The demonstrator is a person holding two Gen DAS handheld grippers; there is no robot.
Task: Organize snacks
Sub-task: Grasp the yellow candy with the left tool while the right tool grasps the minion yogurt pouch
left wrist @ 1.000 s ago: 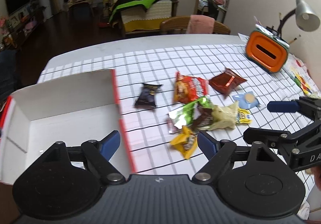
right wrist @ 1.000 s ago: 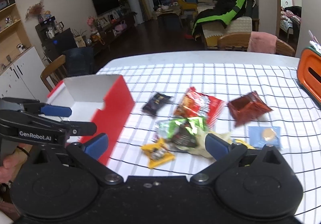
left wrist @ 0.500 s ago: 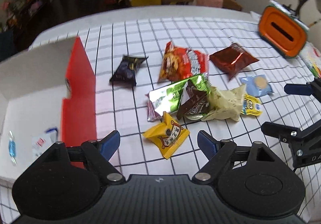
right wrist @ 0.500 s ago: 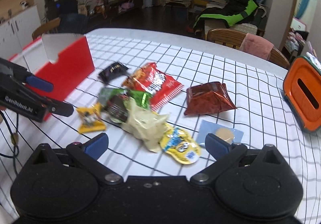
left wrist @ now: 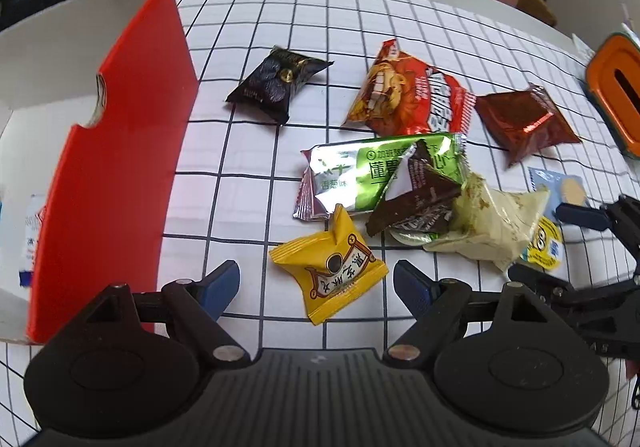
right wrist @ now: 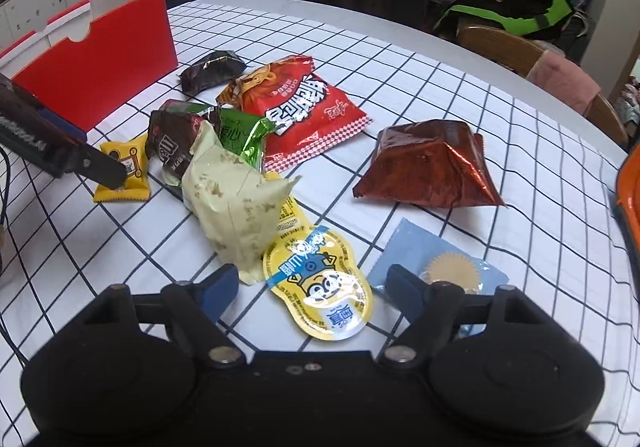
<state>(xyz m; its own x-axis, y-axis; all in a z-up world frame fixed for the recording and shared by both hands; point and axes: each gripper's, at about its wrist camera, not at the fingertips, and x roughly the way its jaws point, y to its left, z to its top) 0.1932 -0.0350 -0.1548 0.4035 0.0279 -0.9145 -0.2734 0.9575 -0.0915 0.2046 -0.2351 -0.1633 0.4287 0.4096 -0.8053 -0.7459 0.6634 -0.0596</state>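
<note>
Progress: early, snacks mostly unsorted on tabletop point(left wrist: 248, 183) | box point(left wrist: 120, 135) at 9 o'clock | left tongs point(left wrist: 316, 283) open over yellow packet point(left wrist: 330, 271) | right tongs point(right wrist: 312, 287) open, empty

The left wrist view looks steeply down on the worktop point(left wrist: 280, 7) from close above, with the red box point(left wrist: 120, 151) filling the left of the frame and the yellow packet point(left wrist: 332, 271) at lower centre. The right wrist view sits lower and nearer, facing across the worktop toward the room, with the Minion pouch point(right wrist: 320, 287) at lower centre. Both views share the snack pile, the box and the yellow packet.
</note>
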